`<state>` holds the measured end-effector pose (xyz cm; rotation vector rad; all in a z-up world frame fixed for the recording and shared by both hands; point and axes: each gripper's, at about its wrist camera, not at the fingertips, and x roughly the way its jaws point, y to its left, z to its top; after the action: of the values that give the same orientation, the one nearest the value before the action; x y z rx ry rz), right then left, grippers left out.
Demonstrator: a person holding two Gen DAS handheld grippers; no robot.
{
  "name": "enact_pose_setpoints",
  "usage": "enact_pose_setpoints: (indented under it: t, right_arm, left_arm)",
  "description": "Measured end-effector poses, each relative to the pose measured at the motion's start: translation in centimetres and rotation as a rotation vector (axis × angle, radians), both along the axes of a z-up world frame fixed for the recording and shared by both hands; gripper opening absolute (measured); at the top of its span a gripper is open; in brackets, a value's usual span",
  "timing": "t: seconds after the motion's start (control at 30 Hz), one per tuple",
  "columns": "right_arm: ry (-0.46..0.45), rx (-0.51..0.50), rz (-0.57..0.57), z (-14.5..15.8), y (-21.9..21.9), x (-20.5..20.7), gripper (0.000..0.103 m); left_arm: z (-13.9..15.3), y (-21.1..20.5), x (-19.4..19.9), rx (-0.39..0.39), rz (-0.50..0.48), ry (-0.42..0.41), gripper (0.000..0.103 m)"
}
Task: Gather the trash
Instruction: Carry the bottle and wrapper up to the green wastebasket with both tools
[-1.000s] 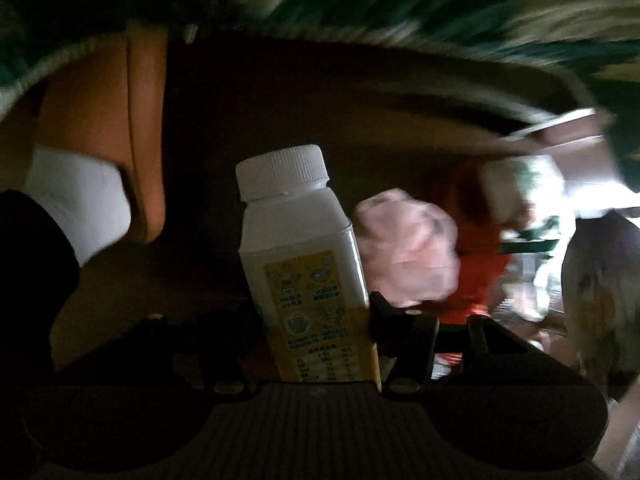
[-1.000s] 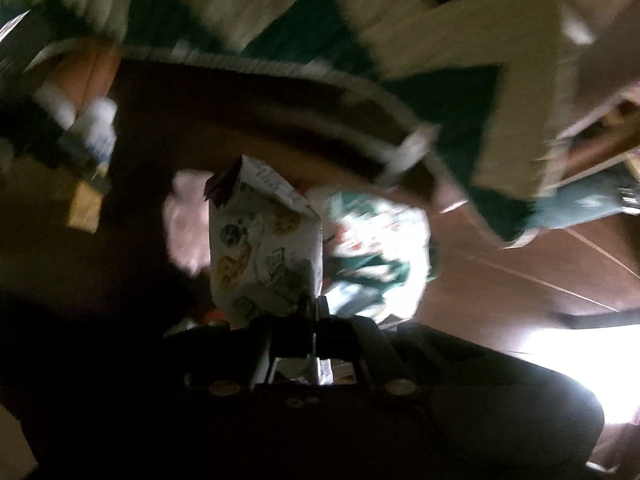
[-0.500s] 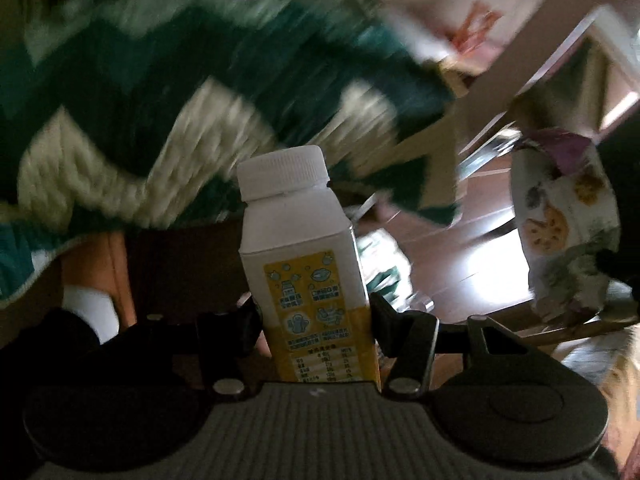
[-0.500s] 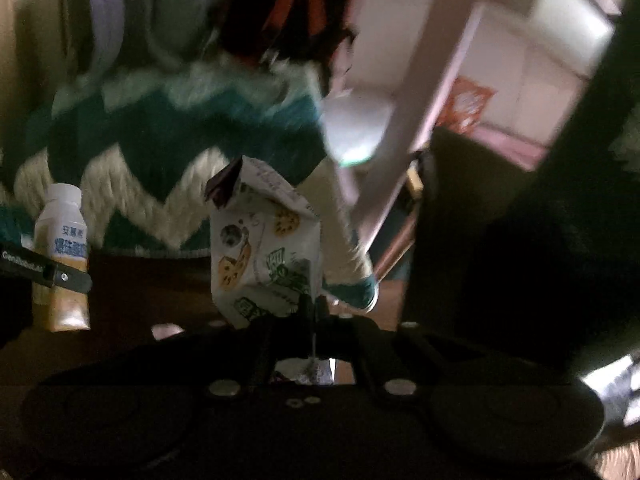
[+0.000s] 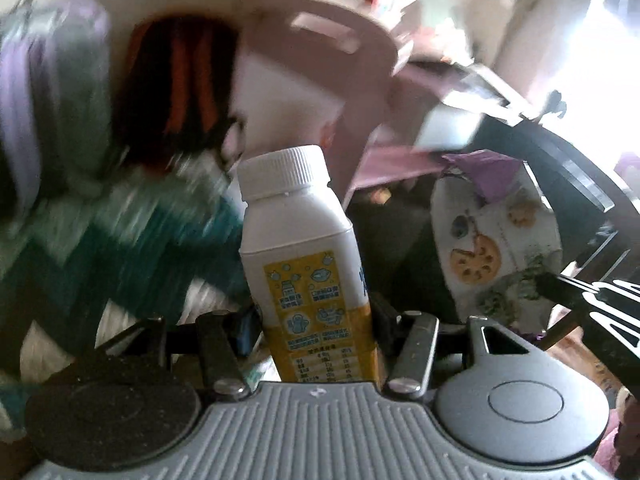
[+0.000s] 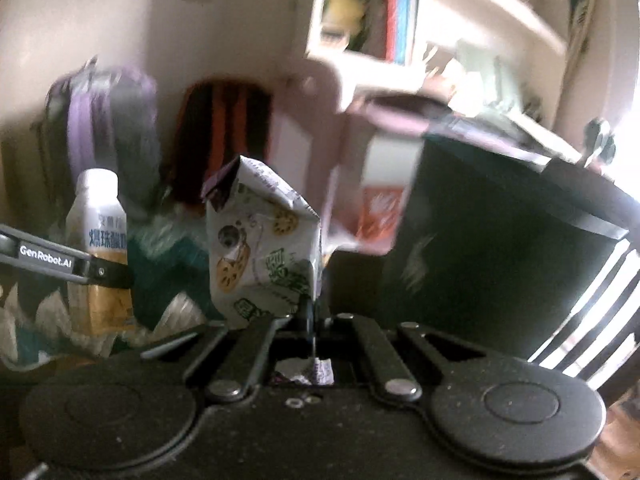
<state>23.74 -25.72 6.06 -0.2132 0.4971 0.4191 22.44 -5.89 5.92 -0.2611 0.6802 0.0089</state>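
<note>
My left gripper [image 5: 318, 316] is shut on a white bottle [image 5: 298, 248] with a white cap and a yellow label, held upright between both pads. The same bottle [image 6: 100, 248] shows at the left of the right wrist view, with the left gripper's finger [image 6: 60, 266] across it. My right gripper [image 6: 310, 312] is shut on the lower edge of a white snack bag [image 6: 260, 248] printed with biscuits, which stands up from the pinch. That bag [image 5: 496, 240] also appears at the right of the left wrist view.
A green and cream zigzag blanket [image 5: 120, 248] lies low at the left. Behind it stand a purple backpack [image 6: 108, 120] and a dark one with orange stripes [image 6: 228, 128]. A pink chair [image 5: 328, 64] and a dark desk edge [image 6: 520, 208] lie ahead, shelves [image 6: 440, 20] above.
Both grippers have risen from under the dark table, past the blanket, up to chair and desk height. The bottle and the snack bag stayed gripped throughout.
</note>
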Motion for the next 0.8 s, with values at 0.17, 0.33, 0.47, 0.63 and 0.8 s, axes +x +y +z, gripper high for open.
enact_pose_setpoints:
  t: [0.17,0.33,0.47,0.63,0.8]
  right_arm:
    - [-0.092,0.058,-0.079,5.7,-3.4,1.3,0.000]
    - [-0.150,0.038,-0.159,10.2,-6.3,4.3,0.000]
    - [-0.137,0.042,-0.224,12.7,-9.1,7.8,0.000]
    - [-0.098,0.040,-0.300,13.3,-12.3,11.9,0.000]
    - [-0.015,0.042,-0.316,11.2,-15.3,15.1,0.000]
  left_arm:
    - [6.6,-4.8,2.2,0.049,-0.085,-0.099,0.055]
    - [11.9,-9.4,5.3,0.069,-0.167,-0.164,0.055]
    - [15.1,-13.4,8.1,0.083,-0.237,-0.196,0.055]
    - [16.1,-17.5,12.8,0.091,-0.282,-0.169,0.055]
    - [14.2,-20.9,17.5,0.106,-0.323,-0.088,0.055]
